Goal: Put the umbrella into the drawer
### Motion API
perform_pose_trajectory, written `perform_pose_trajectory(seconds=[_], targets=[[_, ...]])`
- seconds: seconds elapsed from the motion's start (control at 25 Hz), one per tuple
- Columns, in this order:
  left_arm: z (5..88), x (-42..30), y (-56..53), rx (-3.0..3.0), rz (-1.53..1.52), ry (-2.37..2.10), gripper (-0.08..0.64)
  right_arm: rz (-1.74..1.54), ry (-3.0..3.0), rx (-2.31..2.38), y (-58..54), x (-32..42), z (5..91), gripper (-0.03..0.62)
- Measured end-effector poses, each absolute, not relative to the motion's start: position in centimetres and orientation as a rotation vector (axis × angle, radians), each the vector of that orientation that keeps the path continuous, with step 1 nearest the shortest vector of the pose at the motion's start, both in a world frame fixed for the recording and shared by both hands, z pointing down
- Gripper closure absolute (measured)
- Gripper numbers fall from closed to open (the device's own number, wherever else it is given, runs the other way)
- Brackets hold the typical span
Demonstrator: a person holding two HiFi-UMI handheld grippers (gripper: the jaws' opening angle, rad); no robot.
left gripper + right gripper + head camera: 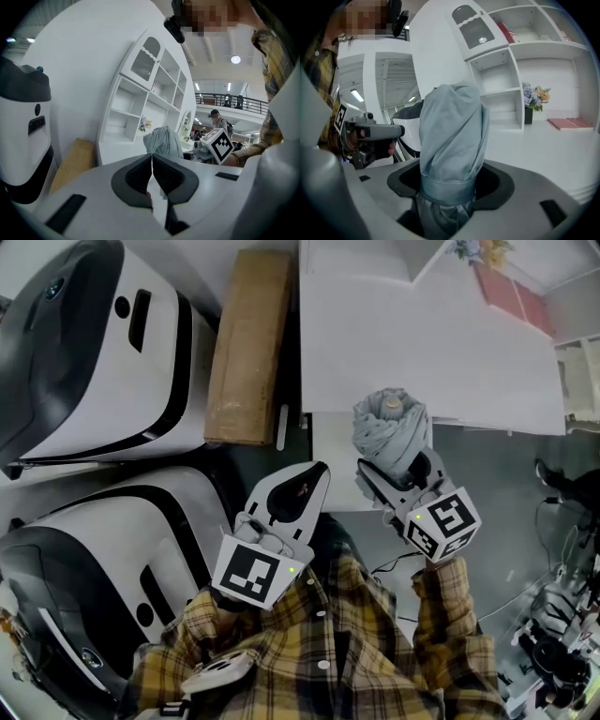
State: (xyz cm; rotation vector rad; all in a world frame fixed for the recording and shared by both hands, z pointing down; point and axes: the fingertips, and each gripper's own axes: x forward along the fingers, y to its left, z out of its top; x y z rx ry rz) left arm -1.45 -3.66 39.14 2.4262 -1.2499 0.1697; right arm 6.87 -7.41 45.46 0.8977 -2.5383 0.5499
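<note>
A folded grey-blue umbrella [392, 430] stands upright between the jaws of my right gripper [398, 474], which is shut on it just in front of the white cabinet [422, 343]. In the right gripper view the umbrella [452, 140] fills the middle, pinched at its strap band. My left gripper [298, 493] is beside it to the left, shut with nothing between its pads [140, 176]. From the left gripper view the umbrella [163, 142] shows beyond the jaws. No drawer front is clearly visible.
A brown cardboard box [248, 343] lies left of the cabinet. Two large white-and-black machines [94, 352] fill the left side. The cabinet has open shelves [525, 89] holding a flower pot [533, 101] and a pink book [572, 123]. Cables and gear lie at the lower right [558, 652].
</note>
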Motion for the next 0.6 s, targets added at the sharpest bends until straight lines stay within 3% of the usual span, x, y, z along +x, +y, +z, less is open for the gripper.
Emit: perform_pose_trajectory(seconds=[0.6], targets=[[42.4, -1.1, -3.5, 2.380, 0.222, -1.242, 0.534, 0.374, -2.417, 0.623, -6.2, 6.7, 52.6, 0.285]])
